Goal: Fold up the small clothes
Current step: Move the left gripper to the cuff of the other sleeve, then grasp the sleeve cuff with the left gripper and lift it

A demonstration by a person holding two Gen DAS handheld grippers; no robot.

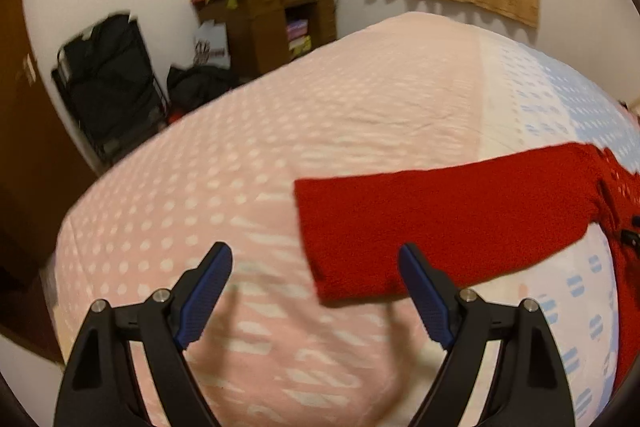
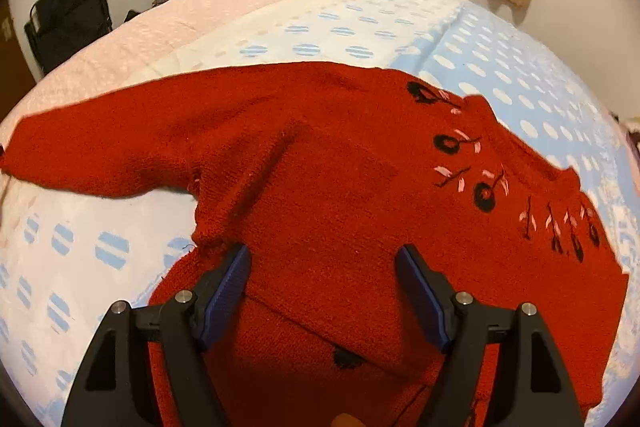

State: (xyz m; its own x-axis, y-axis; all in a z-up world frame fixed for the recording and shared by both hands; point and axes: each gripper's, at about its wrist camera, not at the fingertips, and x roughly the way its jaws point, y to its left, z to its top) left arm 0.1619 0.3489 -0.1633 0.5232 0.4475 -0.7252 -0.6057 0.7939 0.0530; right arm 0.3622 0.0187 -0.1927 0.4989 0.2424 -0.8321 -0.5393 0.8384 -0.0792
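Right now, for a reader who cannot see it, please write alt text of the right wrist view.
A red knitted sweater lies on a dotted bedspread, one sleeve stretched out to the left. The open right gripper hovers above its body, holding nothing.

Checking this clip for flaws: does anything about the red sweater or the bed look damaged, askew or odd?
Nothing looks damaged. The red sweater lies on the bed cover with one sleeve stretched flat to the side, not yet folded in. Its lower part shows a fold edge across the body. Both grippers are open and hold nothing.
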